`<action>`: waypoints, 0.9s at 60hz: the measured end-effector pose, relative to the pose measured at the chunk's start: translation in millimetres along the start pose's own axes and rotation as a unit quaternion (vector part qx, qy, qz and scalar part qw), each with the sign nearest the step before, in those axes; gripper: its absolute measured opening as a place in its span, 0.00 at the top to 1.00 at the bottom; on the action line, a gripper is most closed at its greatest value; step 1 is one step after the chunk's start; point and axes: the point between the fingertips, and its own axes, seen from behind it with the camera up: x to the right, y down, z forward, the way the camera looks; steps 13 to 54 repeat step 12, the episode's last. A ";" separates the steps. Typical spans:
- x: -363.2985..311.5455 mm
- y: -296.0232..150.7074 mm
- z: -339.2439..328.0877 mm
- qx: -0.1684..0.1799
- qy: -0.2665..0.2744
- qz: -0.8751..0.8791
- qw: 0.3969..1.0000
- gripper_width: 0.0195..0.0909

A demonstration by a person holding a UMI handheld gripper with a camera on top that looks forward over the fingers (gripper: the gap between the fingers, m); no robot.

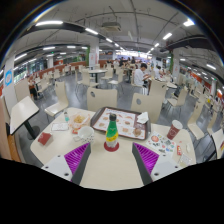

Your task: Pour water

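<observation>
So the gripper (112,158) hangs above the near edge of a pale table (110,175), fingers spread wide w/ nothing in them. The magenta pads (76,155) sit well apart, one each side.

Task thing afaict is the bottle (112,131): small, green body, red base, standing upright on the table just ahead of the fingers and dead centre btwn them. It's not in the gap yet, it's beyond the tips. My guess is it's lined up that way on purpose, so a straight push forward puts a pad on either side w/o any twisting.

Behind the bottle there's a tray (119,123) w/ small bits on it, can't make out what. Far right of that is a red cup (175,129), prob the pour target but I can't tell for sure. It's set off to the side, which leaves the lane to the bottle free. Left side has an orange cup (75,124) and a red thing (45,138) near the table edge.

Rest is a big canteen-type hall, rows of tables and chairs, ppl far back.

Stage-wise: approach only, imo. Nothing grabbed, no water poured yet. Bottle looks narrow and tall, so bumping it w/ one finger first could tip it.
</observation>
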 end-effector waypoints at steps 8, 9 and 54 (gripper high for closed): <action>-0.5 5.4 -9.8 0.001 -0.032 0.011 0.999 0.10; -1.7 7.1 -11.0 0.000 -0.036 0.012 0.999 0.09; -5.1 12.5 -13.7 -0.003 -0.051 0.017 0.999 0.08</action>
